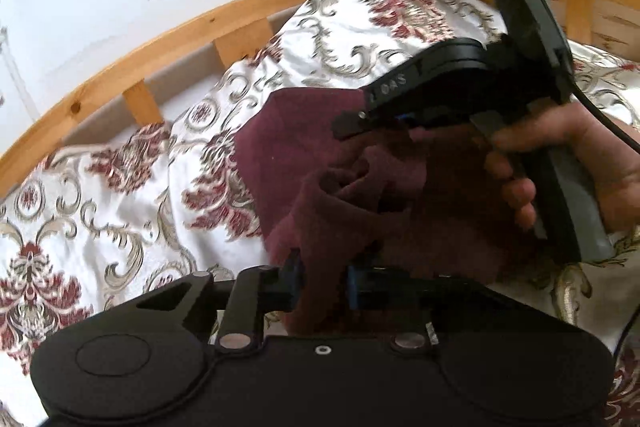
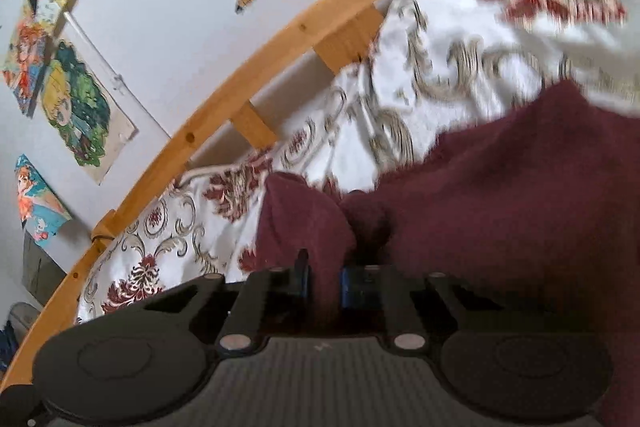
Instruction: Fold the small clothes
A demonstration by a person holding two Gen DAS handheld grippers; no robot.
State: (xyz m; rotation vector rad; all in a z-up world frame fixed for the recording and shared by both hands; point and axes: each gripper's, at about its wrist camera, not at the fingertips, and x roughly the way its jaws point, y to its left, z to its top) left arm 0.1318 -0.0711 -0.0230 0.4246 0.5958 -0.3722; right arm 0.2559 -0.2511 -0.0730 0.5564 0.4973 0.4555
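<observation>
Down low, the left claw [image 1: 322, 285] pinches a fold of the maroon garment [image 1: 304, 155], cloth pressed between its blue pads. Likewise the right claw [image 2: 324, 281] is clamped on another ridge of that garment, and from the left camera it shows held in the person's hand [image 1: 576, 163]. Crumpled, the garment lies on the bed's floral bedspread [image 1: 100, 195]; its long axis cannot be told. Beyond runs a wooden bed rail [image 1: 168, 39] against a white wall [image 2: 168, 27] hung with colourful pictures [image 2: 76, 107].
</observation>
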